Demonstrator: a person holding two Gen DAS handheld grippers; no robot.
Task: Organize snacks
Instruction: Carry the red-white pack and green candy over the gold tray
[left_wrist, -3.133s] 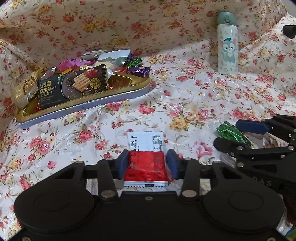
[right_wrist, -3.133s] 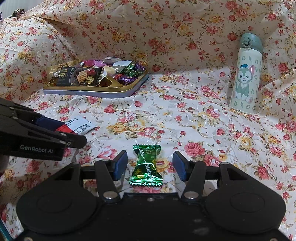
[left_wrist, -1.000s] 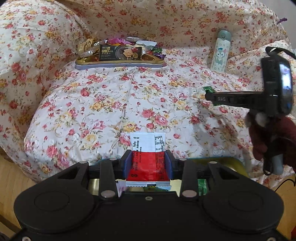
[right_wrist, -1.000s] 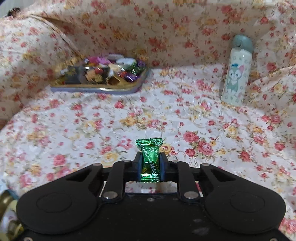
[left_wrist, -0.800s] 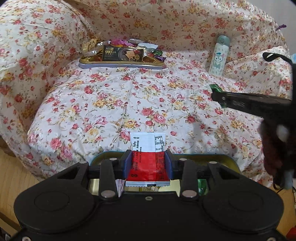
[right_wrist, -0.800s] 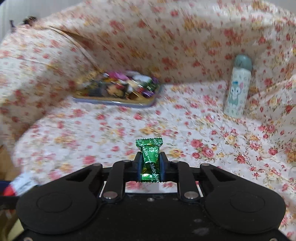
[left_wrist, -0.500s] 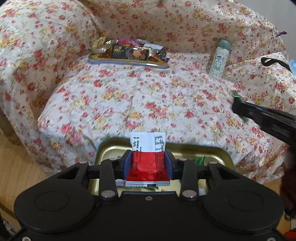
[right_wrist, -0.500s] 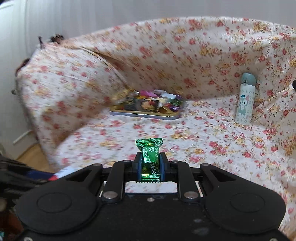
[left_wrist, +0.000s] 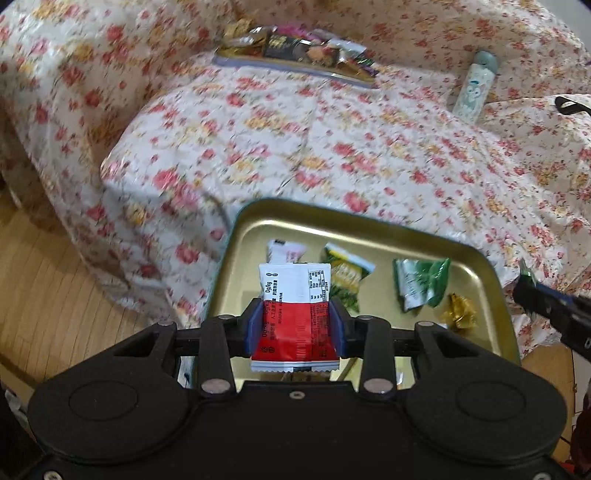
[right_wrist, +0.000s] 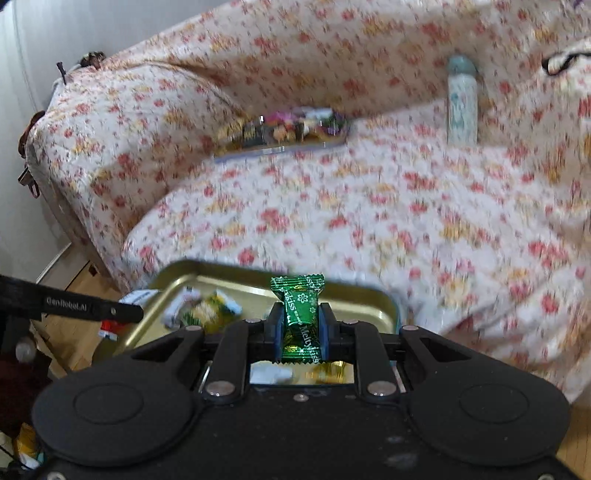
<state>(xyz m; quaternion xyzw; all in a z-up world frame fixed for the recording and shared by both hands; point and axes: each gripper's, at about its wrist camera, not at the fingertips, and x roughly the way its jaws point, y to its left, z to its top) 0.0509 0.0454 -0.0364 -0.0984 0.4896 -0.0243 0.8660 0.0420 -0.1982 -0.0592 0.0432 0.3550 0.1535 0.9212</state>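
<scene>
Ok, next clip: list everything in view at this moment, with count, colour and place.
red-and-white packet: 1, in left gripper.
green candy: 1, in right gripper.
near tin: 1, gold, below both grippers, in front of sofa.
wrapped snacks in near tin: at least 4; white, yellow-green, green-white, gold.
far tray: 1, gold, piled with snacks, back of sofa seat.
bottle: 1, pale green-white, upright, right.
sofa cover: floral.
left gripper: shut.
right gripper: shut.

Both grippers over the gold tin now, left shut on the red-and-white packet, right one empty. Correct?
Not quite: the right gripper isn't empty. The right wrist view shows it shut on a green candy. The rest holds: left gripper grips the red-and-white packet, both over the gold tin.
</scene>
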